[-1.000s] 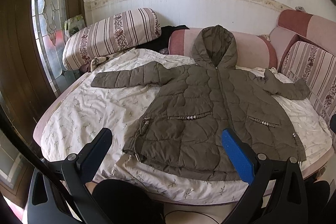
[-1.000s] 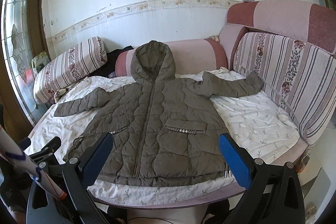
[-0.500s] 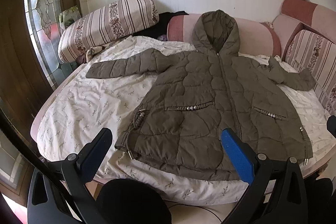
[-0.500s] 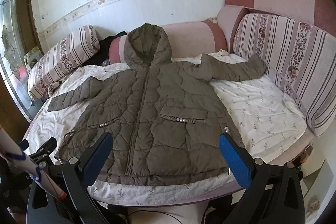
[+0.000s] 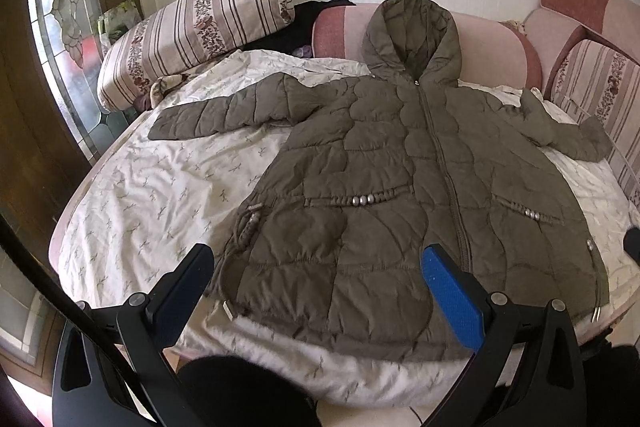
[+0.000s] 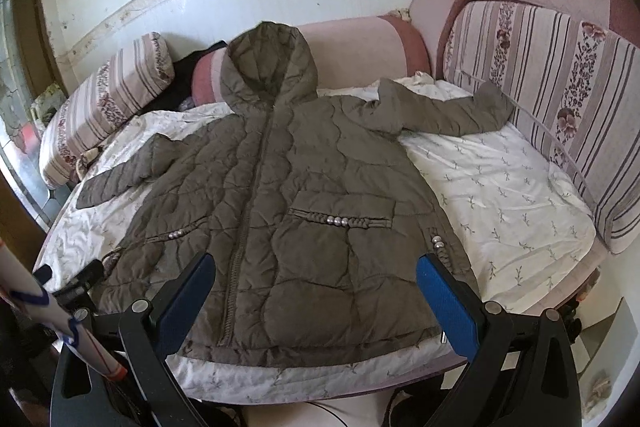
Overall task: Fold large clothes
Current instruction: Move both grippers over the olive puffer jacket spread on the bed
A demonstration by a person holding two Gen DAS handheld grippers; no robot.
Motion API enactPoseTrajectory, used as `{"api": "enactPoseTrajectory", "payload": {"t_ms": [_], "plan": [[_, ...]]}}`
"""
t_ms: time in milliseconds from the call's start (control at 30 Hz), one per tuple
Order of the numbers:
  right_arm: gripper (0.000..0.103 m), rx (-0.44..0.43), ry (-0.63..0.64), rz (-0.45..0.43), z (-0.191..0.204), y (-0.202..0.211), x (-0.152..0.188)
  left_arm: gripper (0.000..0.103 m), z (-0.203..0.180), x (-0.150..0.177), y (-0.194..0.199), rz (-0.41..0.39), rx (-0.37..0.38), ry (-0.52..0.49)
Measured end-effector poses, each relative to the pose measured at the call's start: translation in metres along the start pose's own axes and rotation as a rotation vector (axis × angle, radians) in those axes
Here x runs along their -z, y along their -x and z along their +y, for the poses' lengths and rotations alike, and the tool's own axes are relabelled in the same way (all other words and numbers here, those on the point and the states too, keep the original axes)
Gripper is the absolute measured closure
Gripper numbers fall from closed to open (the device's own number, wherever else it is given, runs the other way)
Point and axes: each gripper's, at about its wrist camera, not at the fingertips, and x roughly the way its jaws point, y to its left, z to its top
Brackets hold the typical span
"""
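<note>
An olive quilted hooded jacket [image 5: 384,187] [image 6: 280,195] lies flat, front up and zipped, on a white patterned sheet [image 5: 152,187] [image 6: 500,187]. Both sleeves are spread outward and the hood rests against the pink back cushion. My left gripper [image 5: 320,287] hovers open over the jacket's lower left hem, holding nothing. Above the lower hem near the zip, my right gripper [image 6: 316,291] also stands open and empty. The other gripper's tip [image 6: 76,283] shows at the left of the right wrist view.
A striped bolster [image 5: 192,31] lies at the back left with dark clothing [image 5: 304,23] beside it. Striped and pink cushions [image 6: 560,99] line the right side and the back. A stained-glass door [image 5: 60,27] stands at the left. The sheet's front edge overhangs the seat.
Both grippers have moved forward and lower toward the jacket's hem, so the jacket fills more of each view. The jacket has not moved.
</note>
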Motion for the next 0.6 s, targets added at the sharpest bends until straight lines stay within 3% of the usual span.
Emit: {"api": "enactPoseTrajectory", "payload": {"t_ms": [367, 600], "plan": [[0.001, 0.054, -0.005, 0.019, -0.011, -0.047, -0.03, 0.0, -0.024, -0.047, -0.048, -0.009, 0.026, 0.025], [0.001, 0.081, -0.026, 0.009, -0.016, -0.084, -0.065, 0.0, -0.056, -0.095, -0.092, -0.019, 0.039, 0.059]]}}
